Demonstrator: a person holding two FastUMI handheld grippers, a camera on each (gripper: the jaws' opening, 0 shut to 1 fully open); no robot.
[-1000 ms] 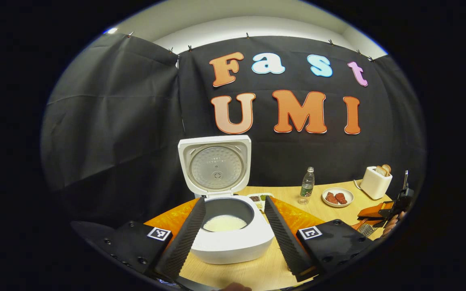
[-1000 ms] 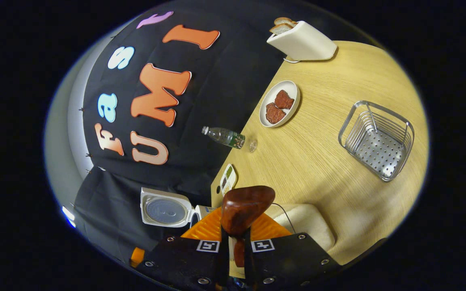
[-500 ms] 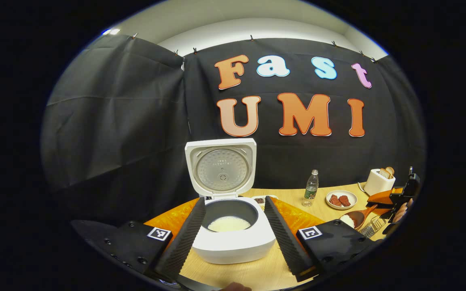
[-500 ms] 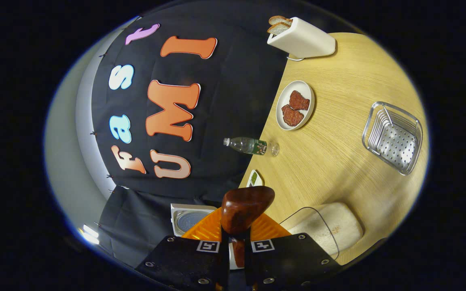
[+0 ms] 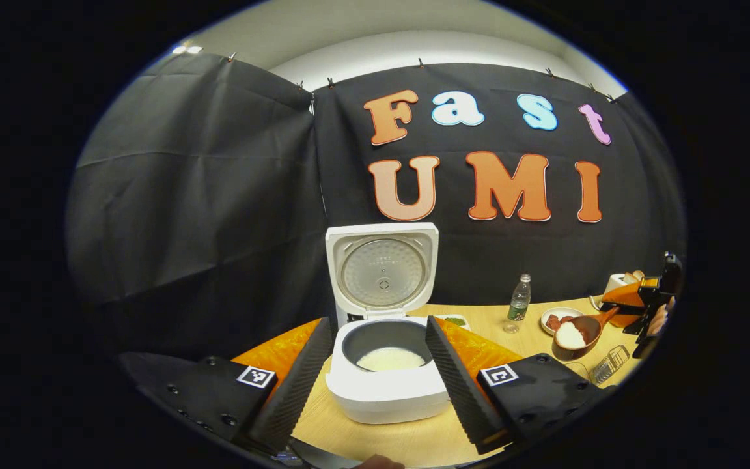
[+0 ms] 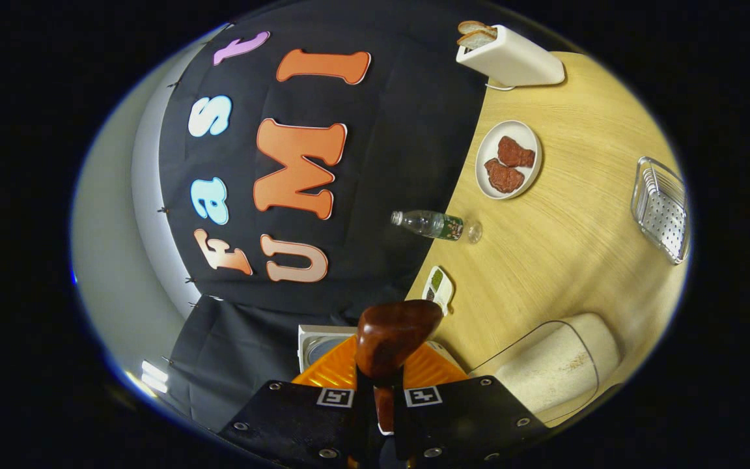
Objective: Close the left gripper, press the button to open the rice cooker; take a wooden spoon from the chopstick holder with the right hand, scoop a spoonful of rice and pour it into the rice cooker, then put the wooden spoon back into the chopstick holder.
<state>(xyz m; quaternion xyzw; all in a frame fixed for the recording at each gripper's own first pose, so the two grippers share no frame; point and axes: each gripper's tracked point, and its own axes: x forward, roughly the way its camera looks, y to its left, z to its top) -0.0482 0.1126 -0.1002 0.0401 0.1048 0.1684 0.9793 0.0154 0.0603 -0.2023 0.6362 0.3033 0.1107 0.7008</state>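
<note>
While the wooden spoon [image 5: 582, 329] hangs in the air with a heap of white rice in its bowl, it sits well off to the right of the rice cooker [image 5: 388, 378], over the table [image 5: 531, 326] near the plate of meat [image 5: 554, 319]. Its long axis runs from the loaded bowl, the end nearer the cooker, up and away to the right gripper [image 5: 650, 301], whose fingers are pinched tight on the handle (in the right gripper view the spoon's dark underside [image 6: 391, 337] juts out just past those closed fingers [image 6: 381, 407]). So the coming move, as I judge it, is a level carry leftward, bowl leading, until the bowl is over the open pot, then a roll of the wrist to tip.

The cooker stands near the front edge of the table, lid [image 5: 381, 270] upright, with white already lying in the pot. The left gripper [image 5: 378, 378] is nearer the cooker, its fingers spread wide and framing the pot without touching it.

Farther out, a water bottle [image 5: 518, 303] stands by the back edge, and the wire chopstick holder [image 6: 661, 208] rests toward the right edge.
</note>
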